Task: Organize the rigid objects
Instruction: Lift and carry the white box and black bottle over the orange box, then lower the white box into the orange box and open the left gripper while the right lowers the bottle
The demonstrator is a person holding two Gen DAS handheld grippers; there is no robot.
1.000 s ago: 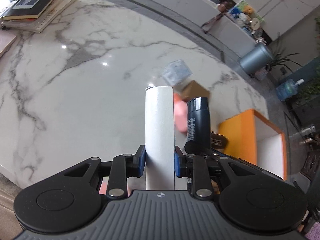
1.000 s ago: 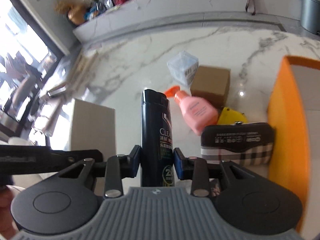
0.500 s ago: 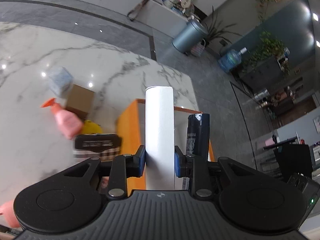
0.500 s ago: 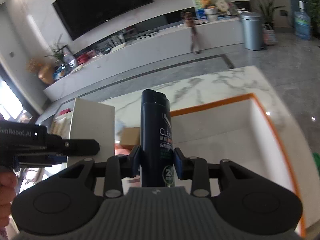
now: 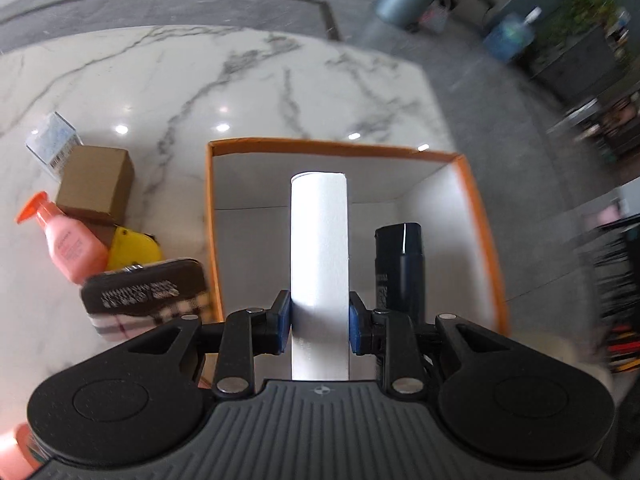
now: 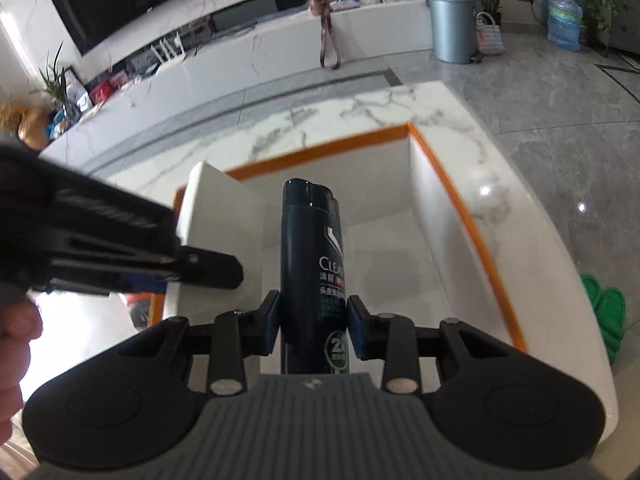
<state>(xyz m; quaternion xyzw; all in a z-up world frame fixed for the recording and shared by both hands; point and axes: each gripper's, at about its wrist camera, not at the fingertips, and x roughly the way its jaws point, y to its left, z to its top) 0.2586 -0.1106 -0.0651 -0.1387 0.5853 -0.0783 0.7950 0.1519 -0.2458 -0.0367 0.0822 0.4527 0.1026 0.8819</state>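
Observation:
My left gripper [image 5: 319,326] is shut on a tall white box [image 5: 319,240] and holds it over the orange-rimmed white bin [image 5: 332,148]. My right gripper [image 6: 314,330] is shut on a dark Clear shampoo bottle [image 6: 312,256], also over the bin [image 6: 436,168]. The bottle shows to the right of the white box in the left wrist view [image 5: 398,268]. The white box [image 6: 220,208] and the left gripper [image 6: 120,252] show at the left in the right wrist view.
On the marble table [image 5: 240,80] left of the bin lie a pink spray bottle [image 5: 68,240], a brown carton [image 5: 96,182], a yellow object [image 5: 134,244], a black plaid pouch [image 5: 148,296] and a small clear box [image 5: 50,142]. The table edge runs right of the bin.
Both grippers swung right from the clutter to above the bin, carrying the white box and the shampoo bottle. Both now tilt down into the bin's interior.

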